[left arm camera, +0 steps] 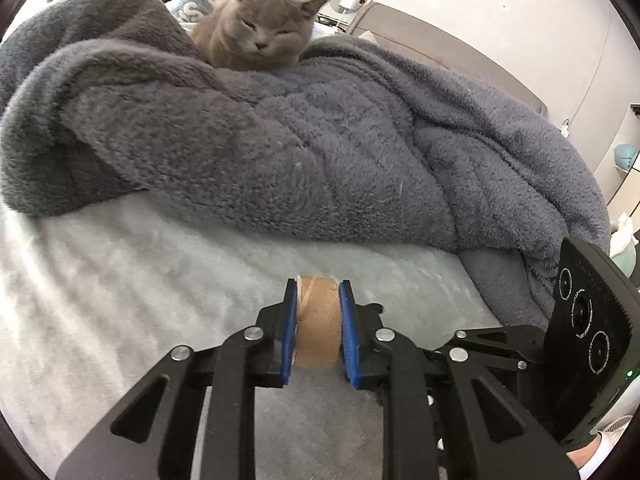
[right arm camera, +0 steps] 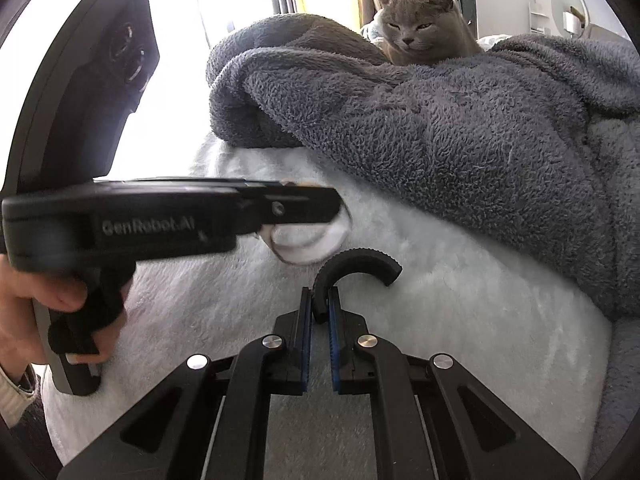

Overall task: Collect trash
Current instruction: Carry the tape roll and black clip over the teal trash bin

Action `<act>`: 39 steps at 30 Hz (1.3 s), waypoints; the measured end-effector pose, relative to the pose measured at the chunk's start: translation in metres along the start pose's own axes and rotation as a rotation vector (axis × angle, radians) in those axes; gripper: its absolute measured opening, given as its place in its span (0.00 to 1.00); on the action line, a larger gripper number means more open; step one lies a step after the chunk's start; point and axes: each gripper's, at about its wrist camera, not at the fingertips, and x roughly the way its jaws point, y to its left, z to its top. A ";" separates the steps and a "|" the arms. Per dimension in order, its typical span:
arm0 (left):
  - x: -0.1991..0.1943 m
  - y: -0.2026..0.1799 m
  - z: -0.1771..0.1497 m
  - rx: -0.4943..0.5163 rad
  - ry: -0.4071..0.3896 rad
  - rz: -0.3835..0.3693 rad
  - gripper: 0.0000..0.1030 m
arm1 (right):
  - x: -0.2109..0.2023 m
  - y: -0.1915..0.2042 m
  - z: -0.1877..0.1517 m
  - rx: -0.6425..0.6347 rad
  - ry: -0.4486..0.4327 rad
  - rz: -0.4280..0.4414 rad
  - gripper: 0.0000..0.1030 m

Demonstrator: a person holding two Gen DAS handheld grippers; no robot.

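Observation:
My left gripper (left arm camera: 318, 294) is shut on a brown cardboard roll (left arm camera: 318, 324), held between the blue pads just above the pale bed sheet (left arm camera: 120, 280). In the right wrist view the left gripper (right arm camera: 332, 204) reaches in from the left, side on, over a white crumpled piece (right arm camera: 308, 246) on the sheet. My right gripper (right arm camera: 320, 300) is shut on one end of a black curved ribbed plastic piece (right arm camera: 360, 262), which arcs up and to the right above the sheet (right arm camera: 460, 320).
A heaped grey fleece blanket (left arm camera: 320, 140) covers the far half of the bed, also seen in the right wrist view (right arm camera: 460, 120). A grey cat (left arm camera: 256, 28) sits behind it, facing me (right arm camera: 420, 28). The right gripper's body (left arm camera: 588, 320) is at the right.

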 end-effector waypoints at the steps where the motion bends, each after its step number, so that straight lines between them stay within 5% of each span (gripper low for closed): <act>1: -0.002 0.002 0.001 -0.002 -0.003 0.001 0.21 | -0.001 0.001 0.000 0.003 0.004 -0.004 0.07; 22: -0.096 0.014 -0.040 0.136 -0.023 0.156 0.21 | -0.057 0.054 -0.007 0.196 -0.019 -0.065 0.07; 39: -0.192 0.075 -0.100 0.020 -0.059 0.287 0.21 | -0.064 0.153 -0.015 0.196 -0.026 -0.029 0.07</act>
